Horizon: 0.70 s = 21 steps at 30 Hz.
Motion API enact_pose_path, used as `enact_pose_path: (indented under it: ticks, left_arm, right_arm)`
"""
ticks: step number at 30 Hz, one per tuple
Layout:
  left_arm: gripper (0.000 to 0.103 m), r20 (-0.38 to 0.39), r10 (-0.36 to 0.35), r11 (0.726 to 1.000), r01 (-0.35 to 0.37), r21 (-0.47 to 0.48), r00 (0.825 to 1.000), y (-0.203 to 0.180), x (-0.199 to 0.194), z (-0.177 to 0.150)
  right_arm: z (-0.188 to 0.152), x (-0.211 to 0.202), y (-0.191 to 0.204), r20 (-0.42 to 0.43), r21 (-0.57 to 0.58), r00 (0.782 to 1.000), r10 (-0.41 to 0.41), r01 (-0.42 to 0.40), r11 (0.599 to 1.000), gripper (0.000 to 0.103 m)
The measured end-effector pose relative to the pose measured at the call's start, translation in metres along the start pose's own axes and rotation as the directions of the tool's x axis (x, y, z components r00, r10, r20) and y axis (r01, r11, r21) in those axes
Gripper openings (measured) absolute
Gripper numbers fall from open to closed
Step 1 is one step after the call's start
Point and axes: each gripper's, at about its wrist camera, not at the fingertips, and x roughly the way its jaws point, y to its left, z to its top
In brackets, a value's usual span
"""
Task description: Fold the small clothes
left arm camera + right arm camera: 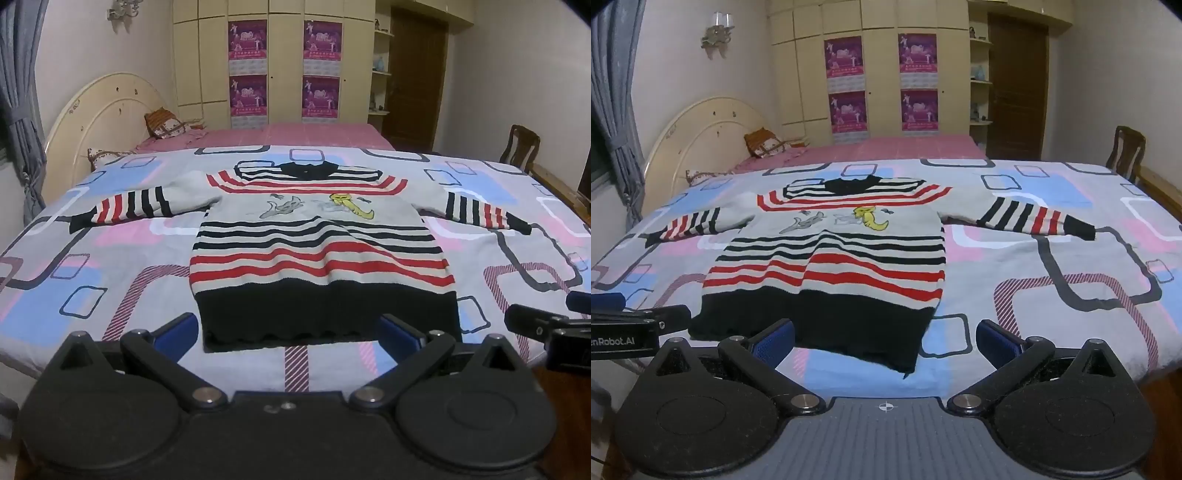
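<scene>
We hold the left hand-held gripper [290, 334] tilted down at the near edge of the bed, jaws spread wide, nothing between the blue pads [177, 332]. The black hem of the sweater [321, 240] lies just ahead, spanning the gap between the two fingers but apart from them.

The right hand-held gripper [886, 341] is also spread wide and empty. In its view the sweater's near right hem corner sits between the fingers, untouched. Each gripper shows at the edge of the other's view, side by side.

The sweater lies flat and face up on the patterned bedspread [110, 258], grey with red and black stripes, a cartoon print on the chest, collar away from us. Both sleeves are stretched straight out to the sides.

Beyond: a pink sheet [295, 134], a cream headboard [99, 122], a pillow [164, 123], a wardrobe with four purple posters [247, 40], a brown door [417, 81], a wooden chair [521, 147], grey curtains [18, 92].
</scene>
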Motion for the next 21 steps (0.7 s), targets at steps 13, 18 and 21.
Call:
enact_pose_path:
  ticks: [13, 18, 21]
  left_arm:
    - [0.103, -0.002, -0.007, 1.000, 0.007, -0.009, 1.000, 0.0005, -0.0018, -0.0045]
    - [0.103, 0.001, -0.008, 1.000, 0.008, -0.008, 1.000, 0.0019, -0.0010, -0.0049]
    - [0.103, 0.002, -0.006, 1.000, 0.006, -0.010, 1.000, 0.0012, -0.0020, -0.0027]
  right_arm:
    - [0.0017, -0.0017, -0.0002, 0.003, 0.003, 1.000, -0.003, 0.003, 1.000, 0.103]
    - [0.0024, 0.0002, -0.0003, 0.003, 0.003, 1.000, -0.001, 0.001, 1.000, 0.103]
    - [0.0010, -0.0012, 0.0002, 0.004, 0.002, 1.000, -0.001, 0.001, 1.000, 0.103]
